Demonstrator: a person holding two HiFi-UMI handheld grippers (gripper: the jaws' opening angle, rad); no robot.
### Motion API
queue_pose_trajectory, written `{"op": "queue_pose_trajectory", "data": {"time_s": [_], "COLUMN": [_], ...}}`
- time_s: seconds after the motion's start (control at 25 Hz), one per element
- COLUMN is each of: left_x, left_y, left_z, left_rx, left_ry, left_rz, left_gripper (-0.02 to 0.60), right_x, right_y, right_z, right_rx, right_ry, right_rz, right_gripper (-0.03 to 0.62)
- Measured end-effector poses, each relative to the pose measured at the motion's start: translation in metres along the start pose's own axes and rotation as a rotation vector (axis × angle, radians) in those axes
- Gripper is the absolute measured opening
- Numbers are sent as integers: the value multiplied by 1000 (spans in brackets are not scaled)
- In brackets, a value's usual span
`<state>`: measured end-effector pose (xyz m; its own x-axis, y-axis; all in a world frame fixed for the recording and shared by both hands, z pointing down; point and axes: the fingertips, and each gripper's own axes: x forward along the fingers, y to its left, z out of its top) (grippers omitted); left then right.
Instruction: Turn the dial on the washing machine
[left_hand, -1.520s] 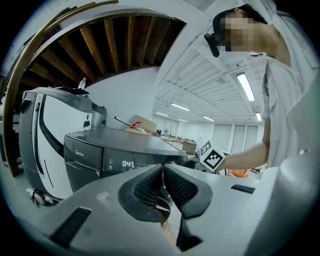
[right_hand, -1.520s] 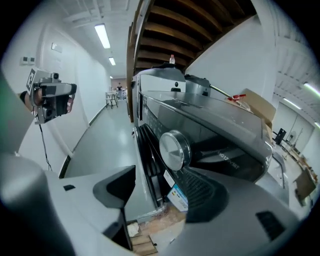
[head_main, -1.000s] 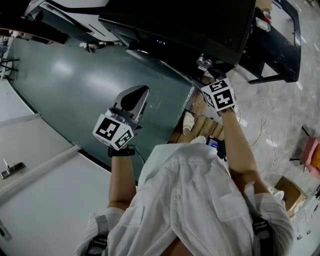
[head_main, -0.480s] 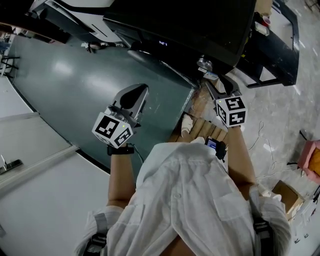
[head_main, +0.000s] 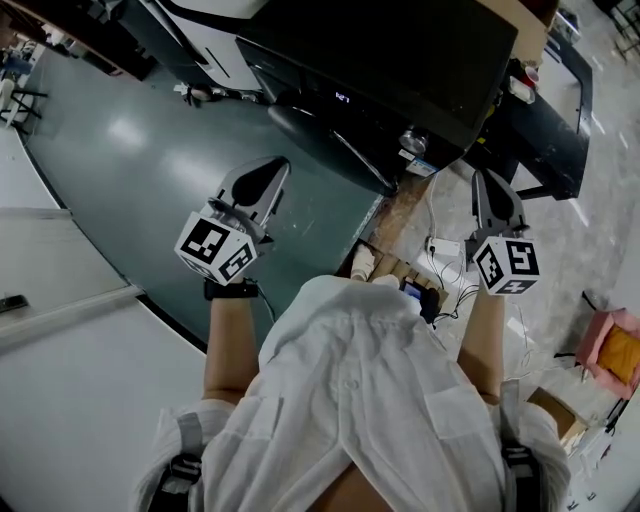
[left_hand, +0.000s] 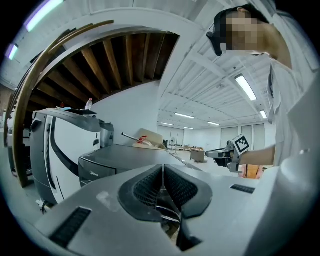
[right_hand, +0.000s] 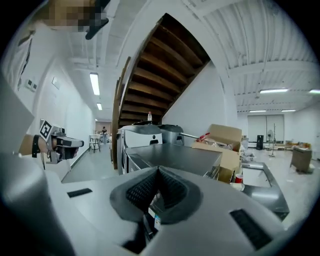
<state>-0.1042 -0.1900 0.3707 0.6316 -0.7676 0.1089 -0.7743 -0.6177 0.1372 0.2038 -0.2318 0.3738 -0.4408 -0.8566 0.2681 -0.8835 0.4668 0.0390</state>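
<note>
1. Both claws show in the head view: your left claw (head_main: 266, 175) and your right claw (head_main: 488, 182) hang in the air with jaws pressed together, holding nothing. The small round silver dial (head_main: 412, 141) sits at the near corner of the dark grey box-shaped washing machine (head_main: 400, 50). It lies between the two claws, nearer the right one but clear of it.
2. In the left gripper view, the ribbed pads of your left claw (left_hand: 163, 167) meet with nothing between them. The washing machine (left_hand: 125, 159) stands beyond, and the right claw (left_hand: 212, 153) floats off to one side.
3. In the right gripper view, your right claw (right_hand: 158, 172) is likewise closed and empty. It looks over the machine's flat top (right_hand: 175, 157). The dial cannot be made out here.
4. My reading is that you are at the reach, with the dial not gripped. Next, part the right jaws, bring them over the dial's rim, close, then rotate your wrist.
</note>
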Motion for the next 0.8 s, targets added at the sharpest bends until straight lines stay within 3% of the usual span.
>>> {"op": "queue_pose_trajectory", "data": {"time_s": [0.28,0.56,0.8], "left_x": [-16,-26,-24], "left_y": [1,2,-2], "left_z": [7,7,5], "left_rx": [7,4,8], "left_ry": [-18,-23,-19], "left_rz": [20,33,27], "left_gripper": [17,17,17], "right_x": [-6,-6,-12], "right_y": [12,22,5], "right_z": [33,35,32], "right_rx": [-63,-89,-82], "right_ry": [-55,-49,-45], "right_rz": [5,16,-20], "right_gripper": [1,0,0]}}
